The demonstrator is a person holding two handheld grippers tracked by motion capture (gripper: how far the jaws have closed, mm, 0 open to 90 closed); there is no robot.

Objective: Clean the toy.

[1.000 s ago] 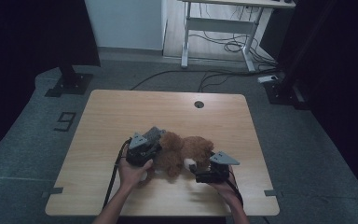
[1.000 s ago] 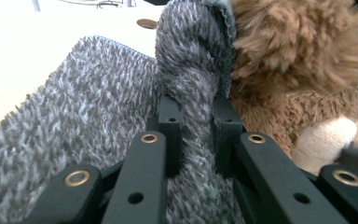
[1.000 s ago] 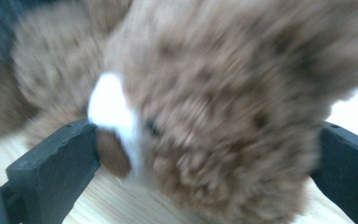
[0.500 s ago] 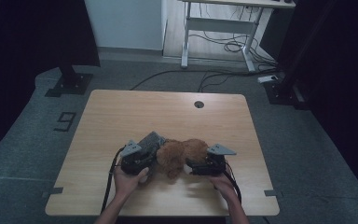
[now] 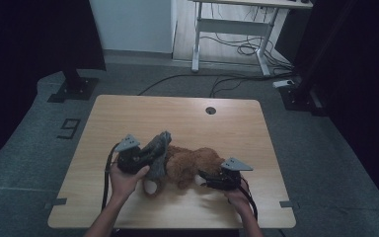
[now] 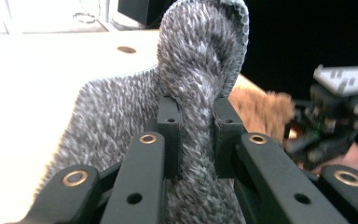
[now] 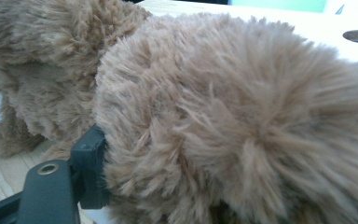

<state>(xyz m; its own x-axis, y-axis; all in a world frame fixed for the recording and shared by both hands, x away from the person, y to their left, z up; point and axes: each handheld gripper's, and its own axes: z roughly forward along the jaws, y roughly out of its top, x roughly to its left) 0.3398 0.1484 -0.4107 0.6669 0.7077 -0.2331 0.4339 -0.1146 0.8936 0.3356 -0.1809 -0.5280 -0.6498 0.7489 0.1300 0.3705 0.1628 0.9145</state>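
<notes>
Change: the left gripper (image 5: 154, 153) had risen off the counter (image 5: 128, 113) since a second earlier, taking the grey cloth (image 5: 160, 148) up with it; the right gripper (image 5: 203, 178) had just been closing, with the bear's (image 5: 190, 165) plush between its jaws.
Left gripper: clamped on a fold of the cloth (image 6: 200, 84), which stood above the jaws and draped to their left.
Right gripper: jaws partly together around the bear (image 7: 223, 121); one pad (image 7: 91, 172) touched the fur, the other was hidden.
Bear: lying on the counter between the two grippers.
Risk: the pinch held only a narrow fold, so a hard pull might slip it free.
Risk: the right grip might hold loose fur alone, so the bear could drag along with the cloth.
</notes>
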